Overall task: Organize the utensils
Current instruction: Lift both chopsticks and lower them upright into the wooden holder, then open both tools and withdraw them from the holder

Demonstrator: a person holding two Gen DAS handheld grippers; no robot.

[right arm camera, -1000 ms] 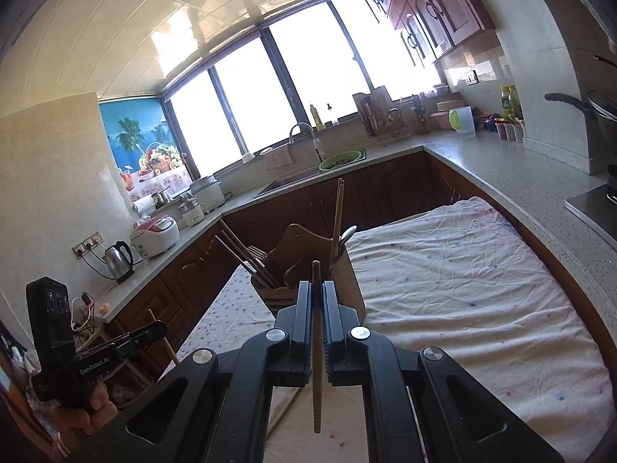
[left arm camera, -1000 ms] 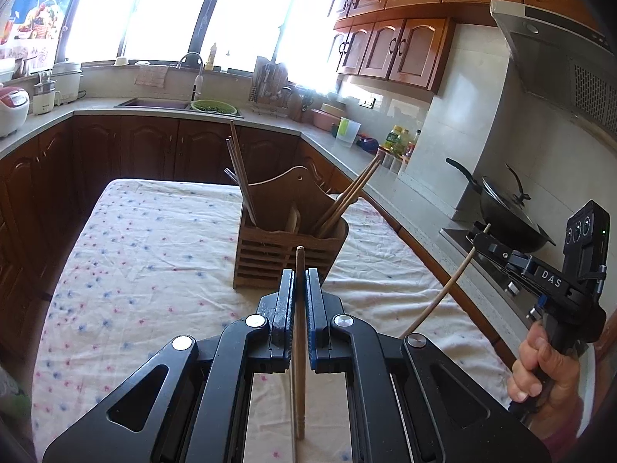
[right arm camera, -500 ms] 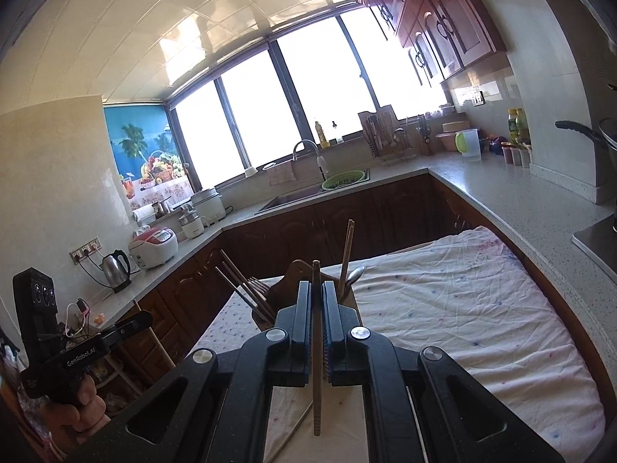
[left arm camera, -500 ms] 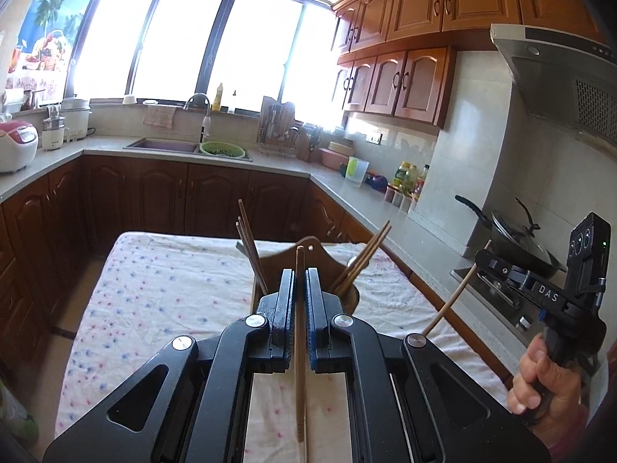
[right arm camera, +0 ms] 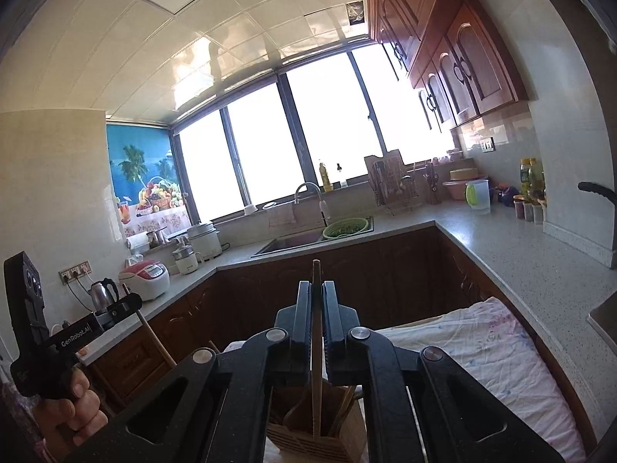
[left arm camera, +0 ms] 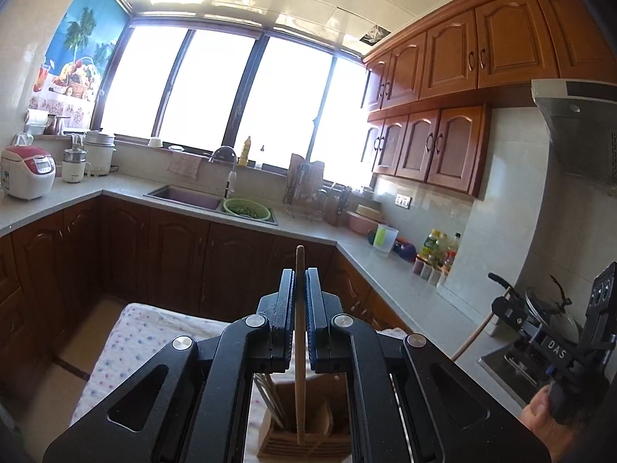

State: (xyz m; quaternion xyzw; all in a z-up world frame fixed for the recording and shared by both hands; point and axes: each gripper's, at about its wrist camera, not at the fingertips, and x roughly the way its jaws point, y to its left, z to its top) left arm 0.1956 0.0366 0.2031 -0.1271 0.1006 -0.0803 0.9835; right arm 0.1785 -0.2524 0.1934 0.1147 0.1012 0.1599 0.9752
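Insertion step: our left gripper [left arm camera: 300, 289] pinches a pale wooden chopstick [left arm camera: 300, 351], right gripper [right arm camera: 317, 305] another [right arm camera: 317, 351], both above the slatted wooden holder [right arm camera: 308, 440] at 6 o'clock. Next: lower straight, then release.

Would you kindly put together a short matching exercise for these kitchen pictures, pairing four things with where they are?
Things:
1. green colander
2. wooden utensil holder
3. rice cooker
4. chopstick

Places:
A. on the table with the floral cloth
B. clamped upright between the left gripper fingers
C. by the sink, right of the faucet
D. on the counter at the far left

Pairs: 1-C, 2-A, 3-D, 4-B
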